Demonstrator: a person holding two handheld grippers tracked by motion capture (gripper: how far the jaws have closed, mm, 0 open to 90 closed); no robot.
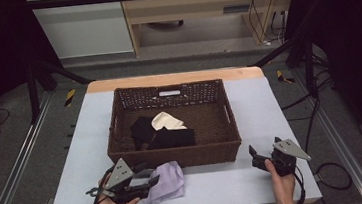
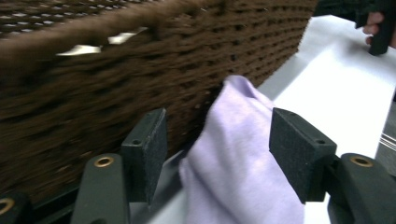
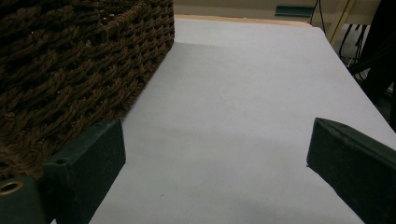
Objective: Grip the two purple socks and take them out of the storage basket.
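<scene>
While black and cream cloths [image 1: 164, 130] are already laid in the basket [image 1: 123, 152], the lilac cloth [image 2: 238, 158] is straddled ungripped by the left gripper [image 2: 219, 149], jaws apart.

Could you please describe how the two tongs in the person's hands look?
Both are black. The left tongs and the right tongs each carry a grey three-cornered plate with small holes on top. The jaws end in flat, dark rectangular pads with brass-coloured screws behind them. A black cable trails from each. No sleeves are visible.
</scene>
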